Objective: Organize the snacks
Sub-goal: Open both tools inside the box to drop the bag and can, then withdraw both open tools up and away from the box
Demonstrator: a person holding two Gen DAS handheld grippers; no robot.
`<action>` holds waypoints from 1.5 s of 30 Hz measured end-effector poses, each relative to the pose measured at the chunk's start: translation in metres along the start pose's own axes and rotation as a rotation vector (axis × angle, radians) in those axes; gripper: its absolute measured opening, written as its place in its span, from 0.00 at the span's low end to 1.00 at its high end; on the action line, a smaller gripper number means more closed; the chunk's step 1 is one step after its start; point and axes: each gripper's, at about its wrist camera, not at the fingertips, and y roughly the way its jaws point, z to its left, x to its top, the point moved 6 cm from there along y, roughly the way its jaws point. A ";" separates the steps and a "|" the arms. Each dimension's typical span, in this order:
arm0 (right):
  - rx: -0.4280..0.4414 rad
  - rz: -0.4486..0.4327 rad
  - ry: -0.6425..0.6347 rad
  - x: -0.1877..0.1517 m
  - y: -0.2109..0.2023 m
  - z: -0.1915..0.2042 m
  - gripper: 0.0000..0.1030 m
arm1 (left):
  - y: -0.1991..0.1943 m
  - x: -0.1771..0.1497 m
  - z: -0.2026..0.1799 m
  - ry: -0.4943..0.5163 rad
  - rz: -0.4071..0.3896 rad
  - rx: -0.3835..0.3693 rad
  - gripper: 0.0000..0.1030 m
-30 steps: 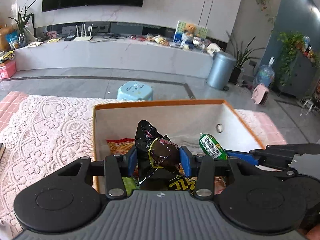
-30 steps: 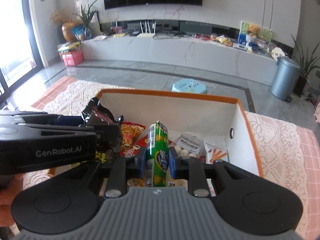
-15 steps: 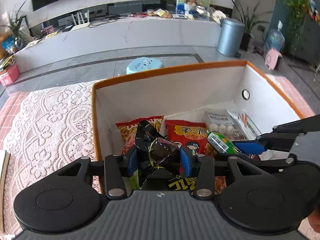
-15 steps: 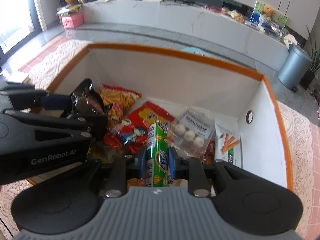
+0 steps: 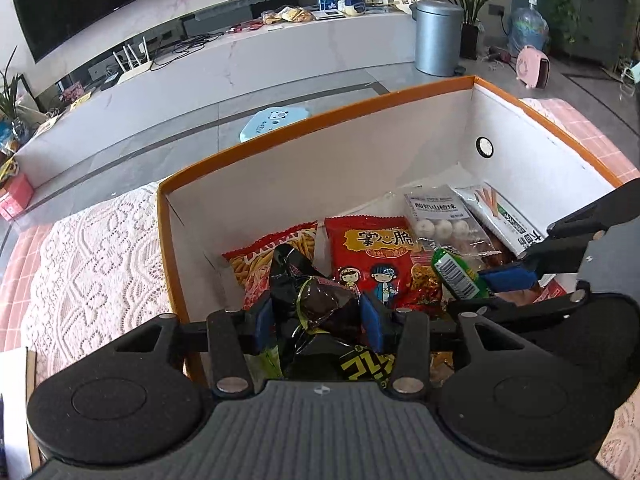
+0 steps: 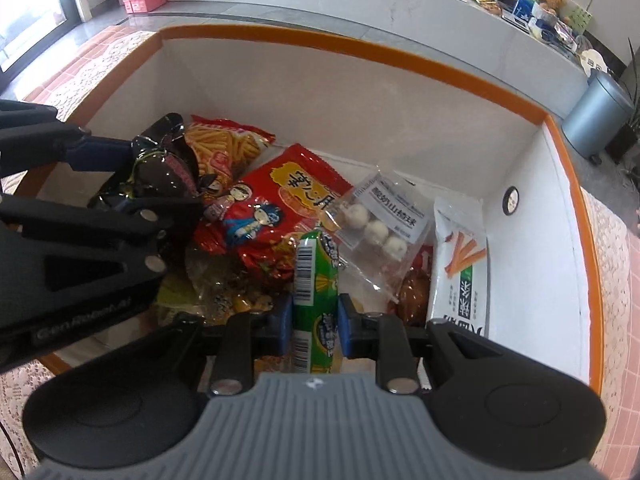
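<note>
Over the box (image 5: 320, 116) | left gripper (image 5: 318, 316) jaws pinching black packet (image 5: 320, 300) | right gripper (image 6: 314, 324) jaws pinching green stick (image 6: 314, 276)

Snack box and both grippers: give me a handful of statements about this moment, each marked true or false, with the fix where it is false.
1. The right gripper holds a green stick-shaped packet. True.
2. The left gripper holds nothing between its pads. False: a black crinkled wrapper sits between them; its jaws have just been opening slightly.
3. The box has an orange rim and white inner walls. True.
4. The box has nothing in it yet. False: it already holds a red cartoon packet, a clear bag of white balls and a white packet with orange sticks.
5. Both grippers are over the open box. True.
</note>
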 end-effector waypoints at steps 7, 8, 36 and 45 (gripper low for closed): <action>-0.023 -0.030 -0.014 -0.002 -0.013 -0.002 0.37 | 0.002 0.004 -0.004 -0.027 -0.027 0.016 0.50; -0.028 -0.032 -0.018 -0.002 -0.015 -0.002 0.38 | 0.002 0.004 -0.004 -0.034 -0.032 0.018 0.49; -0.071 -0.105 0.059 -0.007 -0.079 -0.031 0.77 | -0.070 0.020 -0.012 -0.038 -0.148 -0.043 0.76; -0.026 -0.228 0.153 -0.013 -0.151 -0.036 0.81 | -0.135 0.021 -0.009 -0.093 -0.241 -0.045 0.81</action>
